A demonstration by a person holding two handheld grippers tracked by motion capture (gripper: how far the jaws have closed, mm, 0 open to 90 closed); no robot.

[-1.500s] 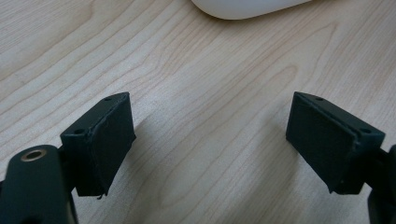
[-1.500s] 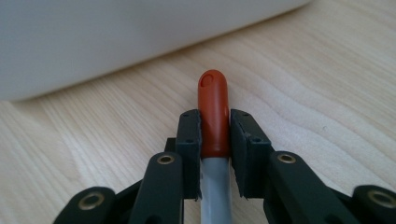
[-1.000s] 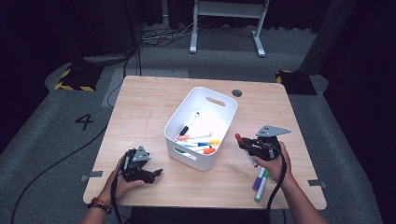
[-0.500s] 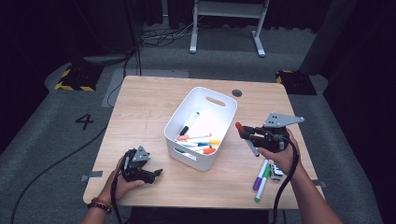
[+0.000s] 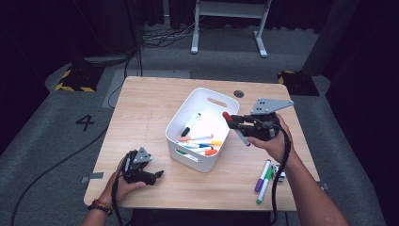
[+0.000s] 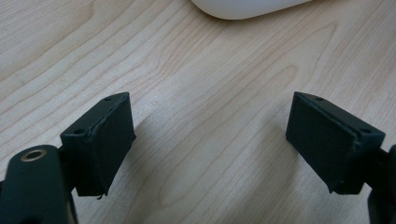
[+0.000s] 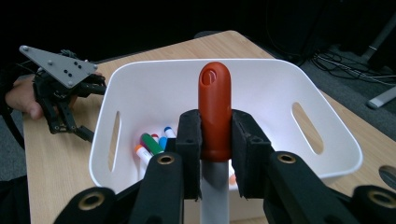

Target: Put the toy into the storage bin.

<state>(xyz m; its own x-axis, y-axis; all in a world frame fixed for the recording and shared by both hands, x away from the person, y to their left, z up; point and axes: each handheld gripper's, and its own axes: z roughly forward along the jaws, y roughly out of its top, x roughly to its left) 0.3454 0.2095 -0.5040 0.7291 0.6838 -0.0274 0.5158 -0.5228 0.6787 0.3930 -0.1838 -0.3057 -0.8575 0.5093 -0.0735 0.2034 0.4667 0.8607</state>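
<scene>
A white bin sits mid-table with several markers inside. My right gripper is shut on a red-capped grey marker, held above the bin's right rim with the cap pointing over the bin. My left gripper rests on the wooden table at the front left, its jaws open with bare wood between them. In the right gripper view the left gripper lies beyond the bin's left wall.
A purple marker, a green marker and a small dark object lie on the table near the right forearm. A round cable hole is behind the bin. Dark floor with cables and a stand surrounds the table.
My right gripper has risen with the red-capped marker and moved left, from the table beside the loose markers to above the bin's right rim. The left gripper has stayed put.
</scene>
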